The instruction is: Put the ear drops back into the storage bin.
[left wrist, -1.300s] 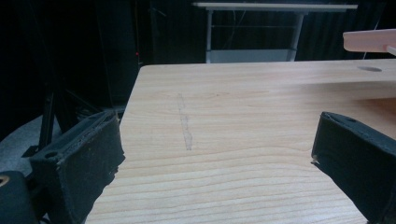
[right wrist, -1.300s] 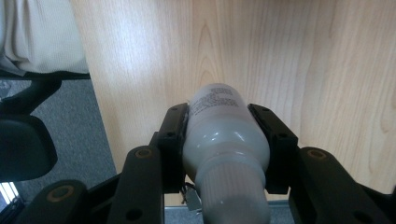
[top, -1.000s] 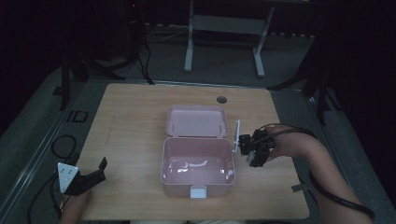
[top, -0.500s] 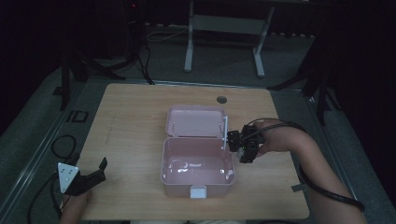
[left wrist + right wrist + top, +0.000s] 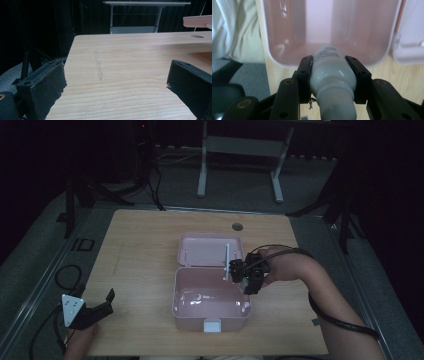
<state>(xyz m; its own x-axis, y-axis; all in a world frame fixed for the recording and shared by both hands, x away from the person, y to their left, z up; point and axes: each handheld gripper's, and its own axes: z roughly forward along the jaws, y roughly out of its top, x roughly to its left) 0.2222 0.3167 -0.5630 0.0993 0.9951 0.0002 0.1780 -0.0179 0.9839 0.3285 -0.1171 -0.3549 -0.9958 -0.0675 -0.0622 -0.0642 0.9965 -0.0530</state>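
- High view: pink box (image 5: 211, 305) sits mid-table, lid (image 5: 207, 249) flipped back flat behind it, toward the far edge.
- Right gripper (image 5: 246, 274) is at the box's right wall, near the hinge corner, just over the rim; the forearm comes in from the lower right with the cable looping along it.
- Right gripper view: jaws clenched on a white bottle (image 5: 332, 82), one pad (image 5: 305, 75) on each side of its body. The ribbed cap points back at the camera, the base points toward the box.
- Same view: the bottle's base reaches over the box rim; the box's inside lies beyond, with only glare showing on its floor.
- Bottle touches nothing but the pads as far as I can tell; whether it clears the rim I cannot tell.
- High view: a thin white rod (image 5: 226, 261) stands near the hinge just beside the right gripper; what it is I cannot tell.
- Left gripper (image 5: 97, 309) rests at the table's (image 5: 145, 255) near-left corner, well apart from the box.
- Left gripper view: jaws released, wide apart, bare wood between them. Lid edge shows at the top right.
- Table has a round hole (image 5: 237, 226) near the far edge, behind the lid.
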